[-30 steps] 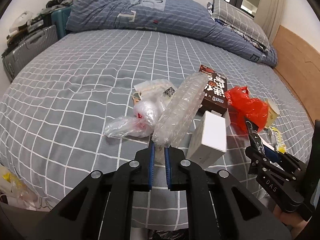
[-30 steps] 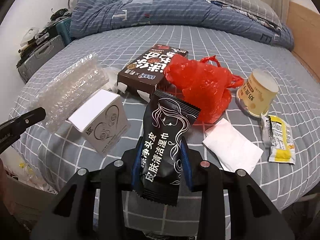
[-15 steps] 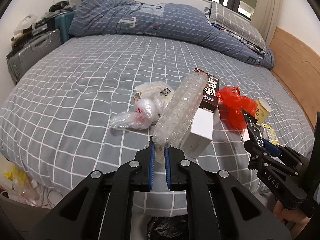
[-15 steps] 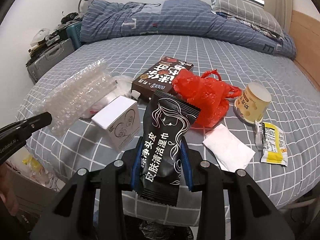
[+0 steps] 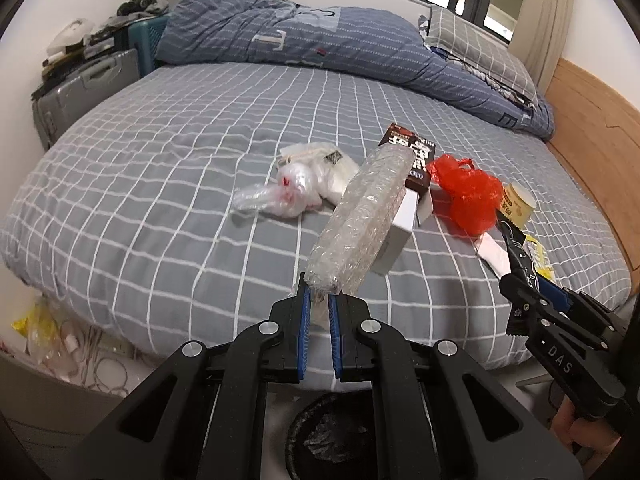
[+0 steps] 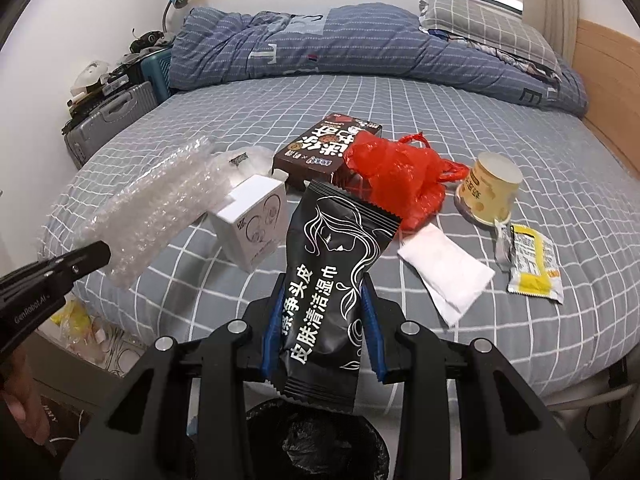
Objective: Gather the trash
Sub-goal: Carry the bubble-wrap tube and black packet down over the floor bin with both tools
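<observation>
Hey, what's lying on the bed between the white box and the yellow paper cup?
In the right wrist view, the crumpled red plastic bag lies between the white box and the yellow paper cup, with the held black wipes packet partly in front.

A bedroom: bed (image 5: 168,184), duvet (image 5: 304,36), suitcase (image 5: 80,92)

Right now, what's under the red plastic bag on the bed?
The red plastic bag covers the near corner of the brown box and touches the white packet. Anything beneath it is hidden.
</observation>
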### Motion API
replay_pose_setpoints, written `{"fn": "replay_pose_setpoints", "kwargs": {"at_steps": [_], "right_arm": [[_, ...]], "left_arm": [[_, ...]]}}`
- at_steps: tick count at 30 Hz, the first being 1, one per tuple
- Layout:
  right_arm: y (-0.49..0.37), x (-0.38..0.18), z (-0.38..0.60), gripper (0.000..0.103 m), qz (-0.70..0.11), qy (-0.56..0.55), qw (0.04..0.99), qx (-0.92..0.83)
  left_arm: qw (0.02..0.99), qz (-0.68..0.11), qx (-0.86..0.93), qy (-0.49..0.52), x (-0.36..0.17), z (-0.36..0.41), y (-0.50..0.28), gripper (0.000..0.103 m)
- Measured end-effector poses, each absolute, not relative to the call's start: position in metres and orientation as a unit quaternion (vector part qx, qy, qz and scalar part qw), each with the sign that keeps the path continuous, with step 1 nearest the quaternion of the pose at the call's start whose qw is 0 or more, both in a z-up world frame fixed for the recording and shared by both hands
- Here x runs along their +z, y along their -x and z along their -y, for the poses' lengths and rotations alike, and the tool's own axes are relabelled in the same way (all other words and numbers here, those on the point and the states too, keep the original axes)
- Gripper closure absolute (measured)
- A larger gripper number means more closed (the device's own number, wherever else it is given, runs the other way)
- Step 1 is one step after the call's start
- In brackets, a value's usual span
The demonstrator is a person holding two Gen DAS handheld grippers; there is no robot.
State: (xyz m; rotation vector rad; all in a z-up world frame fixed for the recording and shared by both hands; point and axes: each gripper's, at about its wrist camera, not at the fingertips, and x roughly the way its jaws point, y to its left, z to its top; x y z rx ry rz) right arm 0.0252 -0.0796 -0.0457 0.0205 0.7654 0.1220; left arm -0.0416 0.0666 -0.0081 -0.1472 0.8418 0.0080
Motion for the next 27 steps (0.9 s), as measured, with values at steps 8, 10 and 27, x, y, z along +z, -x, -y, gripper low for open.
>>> {"fn": "replay_pose_setpoints", "kwargs": {"at_steps": [8,10,27], "right_arm": [[0.004,-0.042,0.077,0.070,-0.366,-0.004,0.928,0.063],[0.011,-0.042,0.079,0.070,-0.367,-0.004,0.928,0.063],[0.077,-0.052,0.090,0.070,-0.375,-0.004,0.925,0.054]], "left_arm": [[0.913,-0.403,0.011,0.066,-0.006,-0.054,0.074,0.095],[0.912,-0.405,0.010,0.068,-0.007,-0.053,0.080,0.095],[0.905,-0.420,0.003,0.071,-0.017,-0.044,0.141,0.095]]}}
